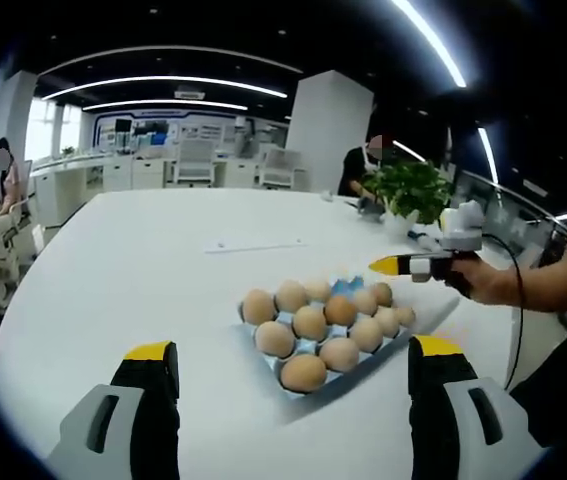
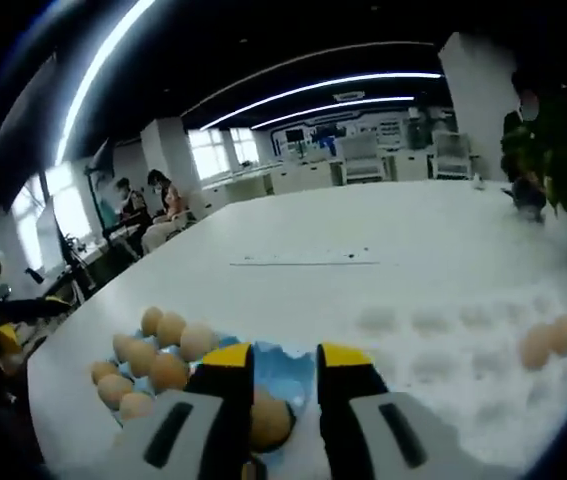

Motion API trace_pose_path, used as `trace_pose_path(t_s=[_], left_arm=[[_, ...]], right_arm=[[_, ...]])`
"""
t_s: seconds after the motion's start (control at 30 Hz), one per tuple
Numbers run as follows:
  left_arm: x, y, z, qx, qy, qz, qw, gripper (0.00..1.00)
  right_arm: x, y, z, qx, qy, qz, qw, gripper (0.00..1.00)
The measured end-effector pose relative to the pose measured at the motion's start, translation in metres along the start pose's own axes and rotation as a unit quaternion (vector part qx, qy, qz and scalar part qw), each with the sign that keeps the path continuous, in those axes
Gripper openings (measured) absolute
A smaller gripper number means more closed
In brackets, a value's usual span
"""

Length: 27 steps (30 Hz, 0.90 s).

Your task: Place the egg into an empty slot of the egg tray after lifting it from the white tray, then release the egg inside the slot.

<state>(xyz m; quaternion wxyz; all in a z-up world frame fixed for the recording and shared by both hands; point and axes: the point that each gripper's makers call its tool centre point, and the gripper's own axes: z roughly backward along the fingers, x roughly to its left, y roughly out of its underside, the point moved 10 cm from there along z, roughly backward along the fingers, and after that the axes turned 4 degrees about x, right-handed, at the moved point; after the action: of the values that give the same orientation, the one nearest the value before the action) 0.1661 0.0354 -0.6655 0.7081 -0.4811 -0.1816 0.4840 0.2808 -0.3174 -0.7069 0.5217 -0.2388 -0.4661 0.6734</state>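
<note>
The right gripper (image 2: 275, 395) clamps a brown egg (image 2: 269, 420) between its yellow-tipped jaws, just above an open slot at the near edge of the blue plastic egg tray (image 2: 281, 368). The white moulded tray (image 2: 463, 370), two eggs remaining at its three o'clock, lies well apart. The left gripper (image 1: 293, 385) hangs wide open and empty at six o'clock of the blue tray. Releasing off-centre could crack the egg against a neighbour.
</note>
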Motion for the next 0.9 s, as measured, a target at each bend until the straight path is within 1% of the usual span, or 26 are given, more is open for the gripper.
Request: trace_pose_path(t_s=[0.03,0.07,0.1,0.13,0.17,0.3,0.5,0.57,0.67,0.77,0.9], left_arm=[[-0.001,0.0,0.0,0.001,0.0,-0.002,1.0,0.96],[-0.001,0.0,0.0,0.001,0.001,-0.002,1.0,0.96],[-0.001,0.0,0.0,0.002,0.002,-0.003,1.0,0.96],[-0.002,0.0,0.0,0.003,0.002,-0.003,1.0,0.96],[-0.002,0.0,-0.001,0.003,0.002,-0.002,1.0,0.96],[-0.001,-0.001,-0.002,0.002,0.002,-0.003,1.0,0.96],[-0.001,-0.002,-0.003,0.005,0.004,-0.004,1.0,0.96],[-0.001,-0.002,-0.003,0.005,0.004,-0.006,1.0,0.96],[0.0,-0.002,-0.003,0.005,0.003,-0.005,1.0,0.96],[0.0,-0.002,-0.003,0.006,0.003,-0.006,1.0,0.96],[0.001,-0.003,-0.004,0.007,0.0,-0.005,1.0,0.96]], right_arm=[[-0.008,0.001,0.004,-0.001,0.012,-0.013,0.9998,0.25],[-0.011,0.001,0.005,-0.001,0.015,-0.017,0.9997,0.25],[-0.021,0.001,0.008,-0.001,0.02,-0.025,0.9995,0.25],[-0.024,0.001,0.009,0.0,0.022,-0.023,0.9995,0.25],[-0.029,0.001,0.012,0.002,0.034,-0.016,0.9993,0.25],[-0.04,0.003,0.015,0.005,0.045,-0.019,0.9988,0.25],[-0.044,0.007,0.016,0.013,0.054,-0.017,0.9983,0.25],[-0.048,0.008,0.017,0.015,0.064,-0.016,0.9977,0.25],[-0.062,0.01,0.021,0.015,0.097,-0.016,0.9951,0.25],[-0.075,0.009,0.026,0.012,0.121,-0.02,0.9923,0.25],[-0.096,0.009,0.036,0.007,0.168,-0.02,0.9855,0.27]])
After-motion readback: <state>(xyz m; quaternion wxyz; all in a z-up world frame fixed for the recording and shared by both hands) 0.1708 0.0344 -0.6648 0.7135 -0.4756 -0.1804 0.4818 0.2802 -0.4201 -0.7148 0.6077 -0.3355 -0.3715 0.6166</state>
